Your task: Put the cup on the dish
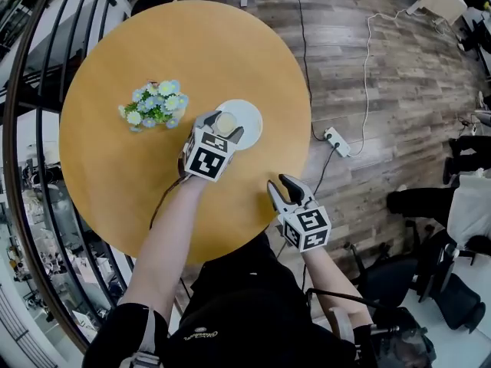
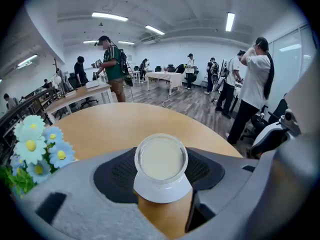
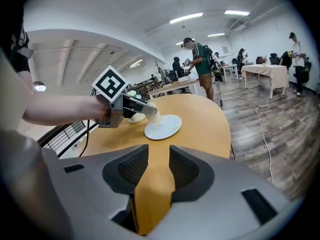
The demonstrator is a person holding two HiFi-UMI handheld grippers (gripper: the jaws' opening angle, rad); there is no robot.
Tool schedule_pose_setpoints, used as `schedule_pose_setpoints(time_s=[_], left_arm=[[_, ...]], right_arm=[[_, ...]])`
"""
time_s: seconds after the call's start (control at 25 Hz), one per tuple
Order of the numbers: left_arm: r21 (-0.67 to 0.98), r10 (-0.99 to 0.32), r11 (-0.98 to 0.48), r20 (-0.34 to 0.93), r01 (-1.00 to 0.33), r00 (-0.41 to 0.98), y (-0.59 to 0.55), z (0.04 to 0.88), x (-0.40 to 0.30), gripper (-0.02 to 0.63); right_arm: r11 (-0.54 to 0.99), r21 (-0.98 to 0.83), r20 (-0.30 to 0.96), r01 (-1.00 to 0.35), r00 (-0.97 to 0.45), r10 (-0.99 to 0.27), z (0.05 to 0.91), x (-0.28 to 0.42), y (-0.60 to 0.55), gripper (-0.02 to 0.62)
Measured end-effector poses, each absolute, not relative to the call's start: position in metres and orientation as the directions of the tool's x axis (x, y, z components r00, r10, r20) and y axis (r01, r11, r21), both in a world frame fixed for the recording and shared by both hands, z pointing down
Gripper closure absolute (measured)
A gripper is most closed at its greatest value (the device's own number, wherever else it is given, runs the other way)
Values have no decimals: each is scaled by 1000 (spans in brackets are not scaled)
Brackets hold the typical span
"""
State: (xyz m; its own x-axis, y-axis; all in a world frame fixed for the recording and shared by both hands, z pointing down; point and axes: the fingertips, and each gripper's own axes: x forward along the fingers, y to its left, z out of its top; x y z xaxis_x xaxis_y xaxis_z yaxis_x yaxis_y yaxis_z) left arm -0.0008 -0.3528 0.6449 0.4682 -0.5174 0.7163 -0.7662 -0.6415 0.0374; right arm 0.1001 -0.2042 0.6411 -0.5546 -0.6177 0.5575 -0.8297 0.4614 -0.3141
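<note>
While your left gripper (image 1: 221,126) clasps the cup (image 1: 226,120) over the white dish (image 1: 250,122) to set it down, your right gripper (image 1: 278,183) rests aside, jaws parted and empty.

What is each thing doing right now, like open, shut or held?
Left tool, shut on the cup.
Cup, held at the edge of the dish.
Right tool, open and empty.
Dish, flat on the table.
Flowers, on the table beside the dish.
</note>
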Motion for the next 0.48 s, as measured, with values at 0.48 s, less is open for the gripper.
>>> schedule_pose_setpoints(time_s=[0.48], left_arm=[[31, -442, -688, 774, -725, 452, -365, 671, 10, 334]], right_arm=[[439, -331, 560, -836, -548, -621, 648, 102, -210, 479]])
